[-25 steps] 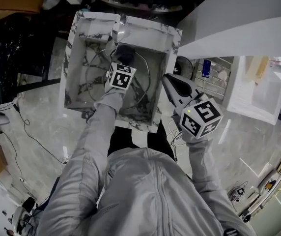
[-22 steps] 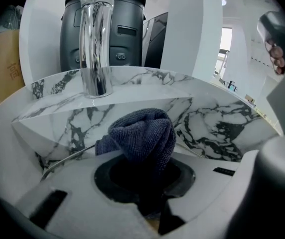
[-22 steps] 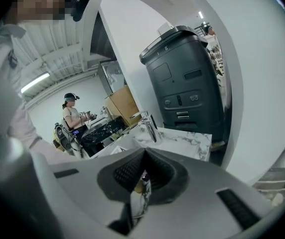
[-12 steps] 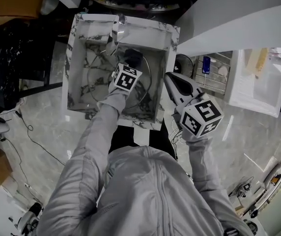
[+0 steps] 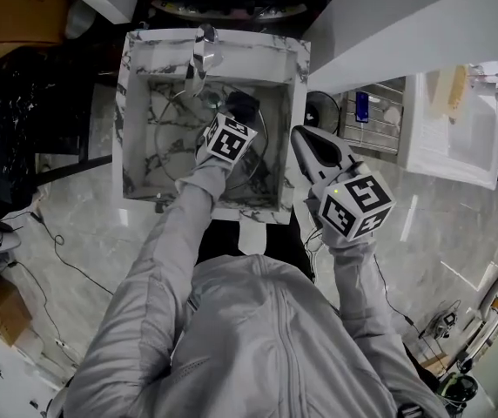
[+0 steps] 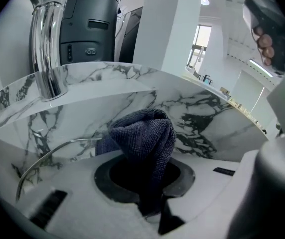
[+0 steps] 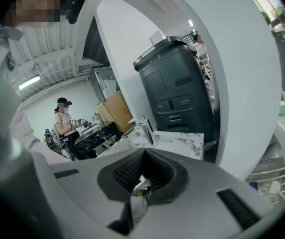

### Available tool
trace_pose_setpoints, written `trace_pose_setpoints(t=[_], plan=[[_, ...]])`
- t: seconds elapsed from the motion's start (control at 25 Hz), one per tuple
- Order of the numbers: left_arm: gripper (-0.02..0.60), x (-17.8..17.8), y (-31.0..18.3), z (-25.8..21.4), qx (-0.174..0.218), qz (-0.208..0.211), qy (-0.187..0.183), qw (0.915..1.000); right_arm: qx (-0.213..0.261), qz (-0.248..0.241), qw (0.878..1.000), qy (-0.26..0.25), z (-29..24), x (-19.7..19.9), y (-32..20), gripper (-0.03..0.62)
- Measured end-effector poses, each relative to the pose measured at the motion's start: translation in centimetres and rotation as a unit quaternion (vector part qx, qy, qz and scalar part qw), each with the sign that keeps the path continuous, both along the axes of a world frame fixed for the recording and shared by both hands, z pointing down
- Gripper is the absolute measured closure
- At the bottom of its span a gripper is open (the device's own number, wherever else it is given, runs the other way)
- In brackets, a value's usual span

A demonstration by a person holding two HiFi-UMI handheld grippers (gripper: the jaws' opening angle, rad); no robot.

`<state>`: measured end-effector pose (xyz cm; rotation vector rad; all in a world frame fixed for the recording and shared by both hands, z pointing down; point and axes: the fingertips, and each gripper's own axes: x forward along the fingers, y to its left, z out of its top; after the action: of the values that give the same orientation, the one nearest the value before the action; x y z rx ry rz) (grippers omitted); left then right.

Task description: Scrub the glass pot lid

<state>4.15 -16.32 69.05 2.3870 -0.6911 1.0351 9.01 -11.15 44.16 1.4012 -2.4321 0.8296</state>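
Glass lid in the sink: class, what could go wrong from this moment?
1. Only the left gripper, shut on the cloth, is at the glass lid. The right gripper hangs outside the sink, so the unsteadied lid may slide and knock the marble.
2. The faucet stands close ahead; a long stroke could bump it.

We slide our left gripper a little more to the right over the glass pot lid, closer to the right wall of the sink. The dark cloth pinched in its jaws moves along with it. Our head turns a bit too, so the sink now looks straighter in the head view.
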Motion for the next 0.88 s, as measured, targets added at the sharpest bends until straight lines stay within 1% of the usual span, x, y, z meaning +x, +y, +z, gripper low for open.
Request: trace_pose_setpoints(t=[0.12, 0.4, 0.68, 0.88], plan=[[0.514, 0.3, 0.7, -0.1, -0.004, 0.017, 0.000, 0.9998, -0.001, 0.008, 1.000, 0.004, 0.0, 0.0, 0.5, 0.566], [0.514, 1.1, 3.1, -0.1, -0.015, 0.075, 0.003, 0.9971, -0.011, 0.037, 0.999, 0.029, 0.9, 0.2, 1.5, 0.565], [0.514, 1.5, 6.2, -0.3, -0.030, 0.136, 0.020, 0.9900, -0.022, 0.068, 0.994, 0.078, 1.9, 0.6, 2.2, 0.563], [0.514, 1.6, 7.5, 0.0, -0.036, 0.167, 0.023, 0.9850, -0.031, 0.080, 0.993, 0.083, 2.3, 0.7, 2.4, 0.563]])
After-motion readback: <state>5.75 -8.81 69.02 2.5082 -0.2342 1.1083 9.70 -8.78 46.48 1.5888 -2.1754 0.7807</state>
